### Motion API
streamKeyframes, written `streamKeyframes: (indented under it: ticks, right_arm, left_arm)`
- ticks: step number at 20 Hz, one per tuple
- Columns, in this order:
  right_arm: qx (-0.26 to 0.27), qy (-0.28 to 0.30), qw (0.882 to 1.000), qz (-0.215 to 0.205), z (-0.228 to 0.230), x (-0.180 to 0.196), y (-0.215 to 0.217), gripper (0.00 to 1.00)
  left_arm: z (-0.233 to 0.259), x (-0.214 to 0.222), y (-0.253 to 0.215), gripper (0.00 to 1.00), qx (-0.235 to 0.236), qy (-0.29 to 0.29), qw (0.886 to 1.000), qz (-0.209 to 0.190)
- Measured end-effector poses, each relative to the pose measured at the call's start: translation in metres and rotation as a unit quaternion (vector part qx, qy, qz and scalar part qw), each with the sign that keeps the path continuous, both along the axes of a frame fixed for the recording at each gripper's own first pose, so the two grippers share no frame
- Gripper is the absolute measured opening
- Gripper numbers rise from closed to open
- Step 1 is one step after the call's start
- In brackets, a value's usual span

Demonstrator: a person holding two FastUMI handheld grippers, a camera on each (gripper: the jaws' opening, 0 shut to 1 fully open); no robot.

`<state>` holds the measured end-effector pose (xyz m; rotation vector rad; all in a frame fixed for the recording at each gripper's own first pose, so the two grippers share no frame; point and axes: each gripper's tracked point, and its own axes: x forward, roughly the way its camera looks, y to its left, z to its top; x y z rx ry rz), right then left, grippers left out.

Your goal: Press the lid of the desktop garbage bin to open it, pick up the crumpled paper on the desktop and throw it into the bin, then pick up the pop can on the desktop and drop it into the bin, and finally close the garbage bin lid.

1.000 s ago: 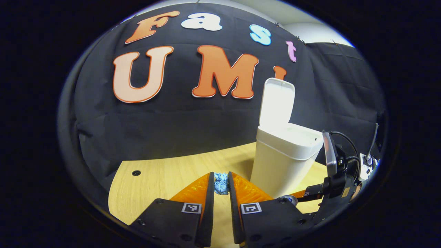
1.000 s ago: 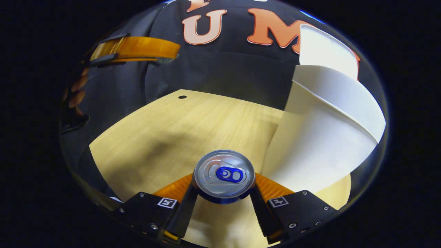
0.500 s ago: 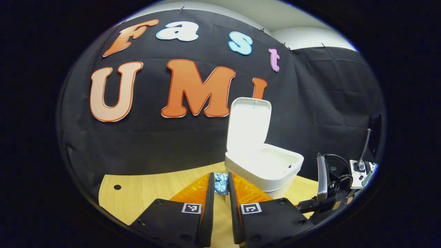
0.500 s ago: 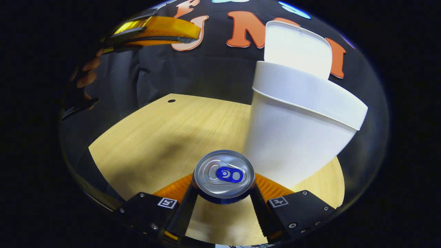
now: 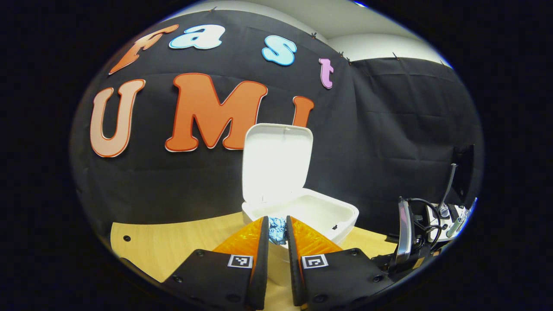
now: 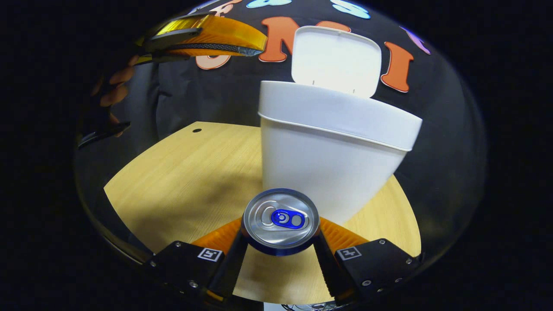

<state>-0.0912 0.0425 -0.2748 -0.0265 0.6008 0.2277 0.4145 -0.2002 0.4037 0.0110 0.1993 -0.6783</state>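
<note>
Over the open bin, left tool pinches the crumpled paper: light, soft, springy. Right tool clamps the pop can by its sidewalls; thin, slippery, dentable.

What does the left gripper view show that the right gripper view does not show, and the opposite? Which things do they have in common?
Left gripper view: the left gripper shut on the crumpled paper, raised near the rim of the bin, looking into the bin's open top; cables and equipment lie at the right.

Right gripper view: the right gripper shut on the pop can, the bin's outer front wall, and a hand holding the other gripper high at the left.

Both: the white bin with its lid raised, and the wooden table.
</note>
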Motion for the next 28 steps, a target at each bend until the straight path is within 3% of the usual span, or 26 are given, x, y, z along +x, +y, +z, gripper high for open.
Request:
streamKeyframes:
  ticks: [11,12,14,15,18,21,24,28]
  right_arm:
    - [0.004,-0.016,0.999,-0.046,0.028,-0.002,-0.061,0.81]
    - [0.003,-0.021,0.998,-0.052,0.034,0.000,-0.067,0.76]
    - [0.000,-0.028,0.998,-0.059,0.043,0.003,-0.079,0.81]
    - [0.001,-0.033,0.998,-0.060,0.051,0.005,-0.083,0.81]
    - [0.004,-0.050,0.997,-0.064,0.075,0.011,-0.096,0.81]
    - [-0.007,-0.058,0.996,-0.069,0.095,0.019,-0.112,0.81]
    - [-0.004,-0.088,0.994,-0.070,0.126,0.032,-0.122,0.81]
    - [-0.016,-0.105,0.993,-0.060,0.152,0.046,-0.135,0.81]
  left_arm:
    - [-0.021,0.001,-0.043,0.27,0.024,0.003,1.000,-0.016]
    - [-0.023,0.002,-0.044,0.27,0.024,0.006,1.000,-0.014]
    - [-0.030,0.001,-0.047,0.27,0.023,0.021,0.999,-0.016]
    - [-0.030,0.002,-0.045,0.33,0.025,0.020,0.999,-0.010]
    - [-0.032,0.004,-0.042,0.36,0.029,0.016,0.999,-0.001]
    - [-0.034,0.005,-0.040,0.59,0.027,0.019,0.999,0.004]
    - [-0.035,0.005,-0.034,0.55,0.027,0.019,0.999,0.017]
    - [-0.033,0.005,-0.016,0.71,0.030,0.012,0.999,0.043]
